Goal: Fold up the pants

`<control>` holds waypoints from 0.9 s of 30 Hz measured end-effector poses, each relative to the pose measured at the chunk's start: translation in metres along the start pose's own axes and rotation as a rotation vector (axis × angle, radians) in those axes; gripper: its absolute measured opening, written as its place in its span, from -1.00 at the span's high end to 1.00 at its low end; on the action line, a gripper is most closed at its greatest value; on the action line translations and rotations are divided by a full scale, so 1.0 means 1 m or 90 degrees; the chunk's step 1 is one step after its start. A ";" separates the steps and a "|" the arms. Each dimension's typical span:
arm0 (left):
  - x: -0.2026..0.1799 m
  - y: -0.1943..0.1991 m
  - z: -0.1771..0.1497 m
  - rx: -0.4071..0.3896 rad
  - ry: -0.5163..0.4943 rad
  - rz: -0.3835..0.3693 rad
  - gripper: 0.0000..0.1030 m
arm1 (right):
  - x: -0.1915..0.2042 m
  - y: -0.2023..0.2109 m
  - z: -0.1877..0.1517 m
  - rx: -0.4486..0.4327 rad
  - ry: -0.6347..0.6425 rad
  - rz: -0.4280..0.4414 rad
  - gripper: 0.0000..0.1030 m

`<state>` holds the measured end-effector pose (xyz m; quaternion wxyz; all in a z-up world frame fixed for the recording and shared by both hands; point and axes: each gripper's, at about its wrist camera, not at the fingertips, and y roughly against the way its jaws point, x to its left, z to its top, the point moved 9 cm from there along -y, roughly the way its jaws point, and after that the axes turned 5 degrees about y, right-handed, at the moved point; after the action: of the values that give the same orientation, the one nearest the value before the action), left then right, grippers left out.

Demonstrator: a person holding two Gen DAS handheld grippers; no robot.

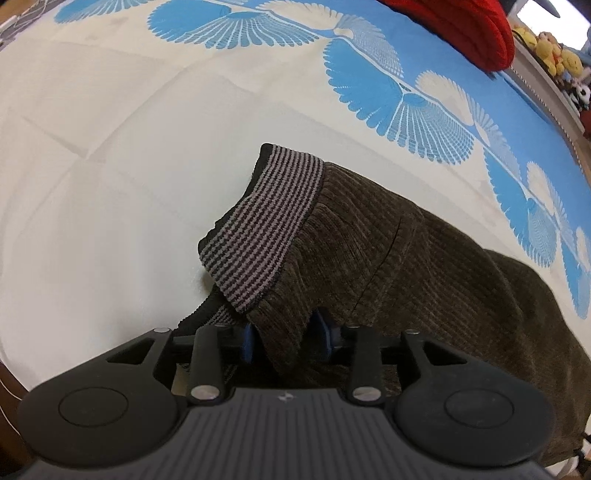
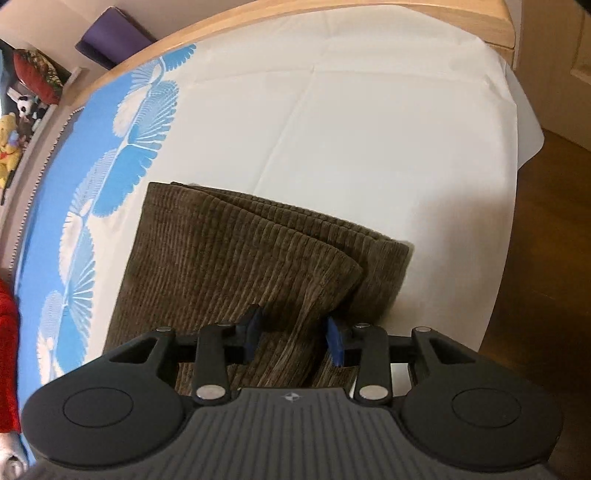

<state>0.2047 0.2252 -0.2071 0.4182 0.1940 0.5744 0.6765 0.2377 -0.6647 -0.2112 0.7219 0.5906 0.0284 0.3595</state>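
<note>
Left wrist view: the left gripper (image 1: 286, 338) sits at 6 o'clock with its blue pads (image 1: 246, 341) closed partway onto a bunched fold of the brown corduroy pants (image 1: 406, 258), which fills the gap between them. The striped grey-and-black waistband (image 1: 266, 229) stands up just above the grip, toward 12 o'clock, folded over on itself. The rest of the pants trails off toward 4 o'clock over the bedsheet (image 1: 110, 166) (white, with a blue fan-pattern border running from 12 to 3 o'clock). A red cloth (image 1: 465, 29) lies at 1 o'clock, and plush toys (image 1: 554, 55) crowd the edge at 2 o'clock.

Right wrist view: the right gripper (image 2: 295, 341) at 6 o'clock likewise pinches a ridge of the corduroy between its pads (image 2: 336, 341). The pants lie in layered folds from the centre toward 9 o'clock, resting on the white sheet. The wooden bed frame (image 2: 332, 14) curves along 12 o'clock; brown floor (image 2: 546, 221) shows at 3 o'clock.
</note>
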 end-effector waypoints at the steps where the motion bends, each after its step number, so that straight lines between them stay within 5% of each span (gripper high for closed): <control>1: -0.001 -0.001 0.000 0.000 -0.007 0.003 0.26 | 0.000 0.001 -0.001 -0.002 0.006 -0.013 0.41; 5: -0.006 -0.001 -0.002 -0.009 -0.037 0.012 0.46 | -0.002 0.003 0.000 -0.012 0.026 -0.055 0.84; 8: -0.010 0.004 -0.002 -0.025 -0.057 0.004 0.69 | 0.006 0.017 0.004 -0.045 0.064 -0.050 0.88; 11: -0.015 0.024 0.006 -0.085 -0.064 -0.034 0.74 | 0.033 0.054 0.017 -0.145 0.117 0.012 0.90; 14: -0.016 0.062 0.010 -0.170 -0.083 -0.084 0.75 | 0.043 0.096 0.026 -0.228 0.090 0.077 0.90; 16: -0.013 0.073 0.003 -0.183 -0.110 -0.086 0.75 | 0.039 0.109 0.028 -0.247 0.078 0.080 0.90; 21: 0.008 0.034 -0.026 -0.051 -0.121 -0.026 0.74 | -0.003 0.066 0.012 -0.111 0.079 -0.064 0.90; 27: 0.007 0.042 -0.031 -0.052 -0.131 -0.031 0.56 | -0.009 0.044 0.004 -0.069 0.119 -0.116 0.89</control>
<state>0.1633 0.2127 -0.1772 0.4989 0.2314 0.5045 0.6656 0.2114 -0.6710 -0.1752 0.7765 0.5096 0.1295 0.3472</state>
